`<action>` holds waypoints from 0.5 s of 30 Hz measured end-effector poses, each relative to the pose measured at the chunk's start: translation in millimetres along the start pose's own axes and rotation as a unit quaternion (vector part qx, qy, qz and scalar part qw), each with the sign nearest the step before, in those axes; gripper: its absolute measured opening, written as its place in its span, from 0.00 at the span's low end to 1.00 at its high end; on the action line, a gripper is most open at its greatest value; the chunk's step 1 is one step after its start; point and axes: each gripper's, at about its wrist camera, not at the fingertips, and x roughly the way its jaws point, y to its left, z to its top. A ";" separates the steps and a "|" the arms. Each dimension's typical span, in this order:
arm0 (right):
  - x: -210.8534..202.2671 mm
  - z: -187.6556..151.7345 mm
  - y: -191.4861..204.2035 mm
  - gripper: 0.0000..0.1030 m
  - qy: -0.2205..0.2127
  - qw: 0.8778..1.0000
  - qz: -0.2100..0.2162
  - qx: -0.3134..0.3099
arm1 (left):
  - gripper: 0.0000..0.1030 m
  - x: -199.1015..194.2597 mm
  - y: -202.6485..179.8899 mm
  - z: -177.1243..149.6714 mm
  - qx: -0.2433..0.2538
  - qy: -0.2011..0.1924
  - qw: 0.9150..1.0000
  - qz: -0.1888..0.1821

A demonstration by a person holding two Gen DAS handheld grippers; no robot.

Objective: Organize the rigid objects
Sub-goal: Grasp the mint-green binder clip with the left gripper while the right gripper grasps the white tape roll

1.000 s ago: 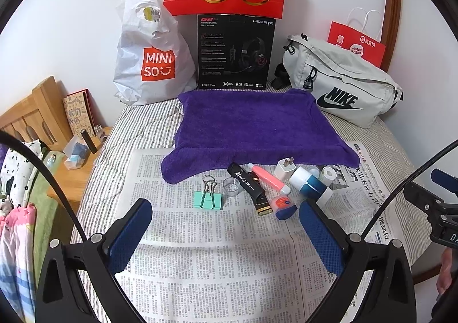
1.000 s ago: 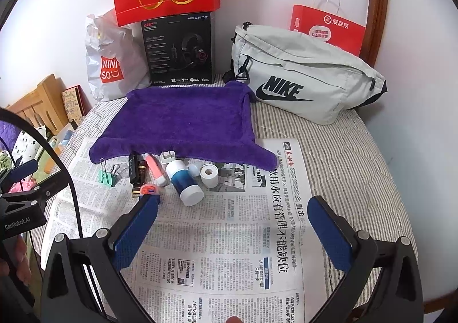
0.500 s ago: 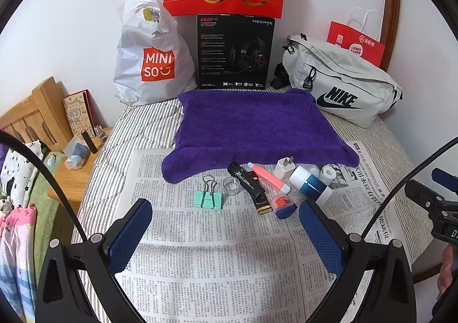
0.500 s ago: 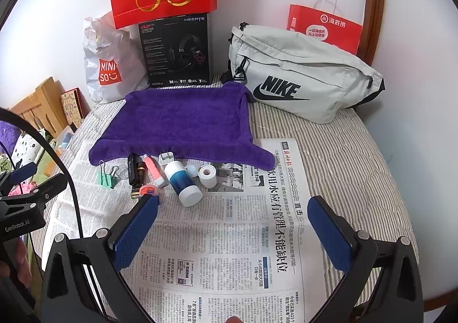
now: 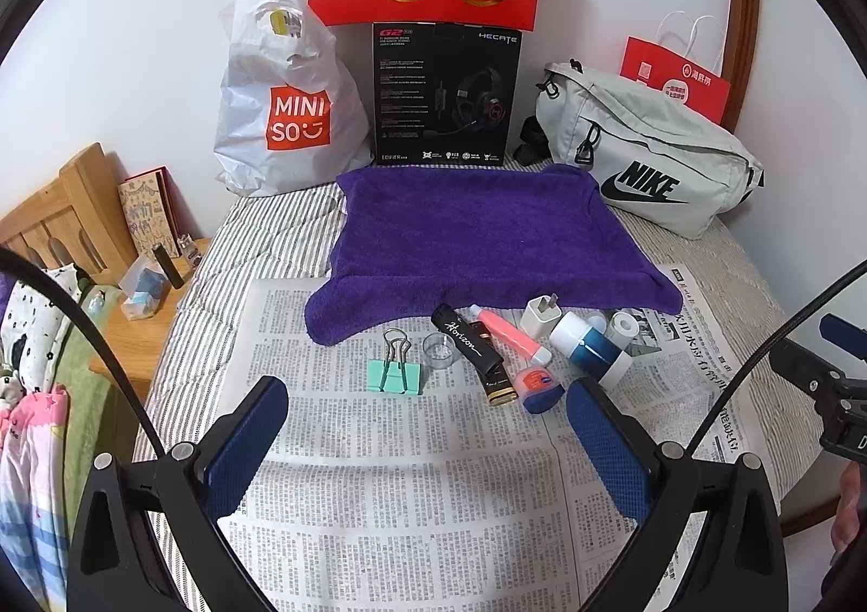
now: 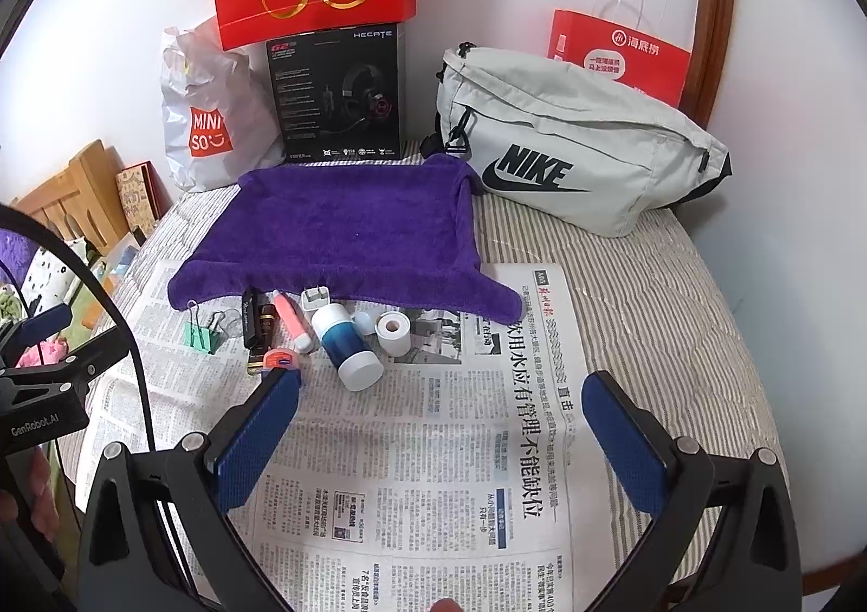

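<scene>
- My left gripper (image 5: pixel 425 414) hangs low over the newspaper (image 5: pixel 379 493), blue pads spread wide, nothing between them.
- My right gripper (image 6: pixel 439 414) sits the same way, fingers wide apart and empty, over the newspaper's right half.
- The objects lie in a row on the newspaper, just at the purple towel's (image 5: pixel 482 227) near edge.
- From my left view: green binder clip (image 5: pixel 394 374), small clear cup (image 5: pixel 438 349), black tube (image 5: pixel 470 345), pink tube (image 5: pixel 509 333), white charger plug (image 5: pixel 542 314), blue-and-white bottle (image 5: pixel 590 349) lying on its side, white tape roll (image 5: pixel 623 326).
- A small round tin (image 5: pixel 537 387) with an orange lid lies just beside my left gripper's right pad, partly cut off in the right view.
- Something small sits between bottle and tape roll; I can't make it out.
- The towel itself is bare.
- Only the edge of my right hand shows, at the frame's corner.
</scene>
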 end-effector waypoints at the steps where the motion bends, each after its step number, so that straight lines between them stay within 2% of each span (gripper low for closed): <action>1: 0.2 0.7 -0.5 1.00 -0.001 1.000 -0.001 0.002 | 1.00 1.0 0.8 0.3 -0.001 0.001 1.000 0.000; 9: 8.9 3.6 -2.9 1.00 0.007 1.000 0.005 0.006 | 1.00 14.2 3.3 4.0 -0.002 0.010 1.000 0.003; 15: 22.7 2.8 -5.2 1.00 0.013 1.000 0.006 0.006 | 1.00 44.8 11.4 -1.7 -0.002 0.027 0.999 0.019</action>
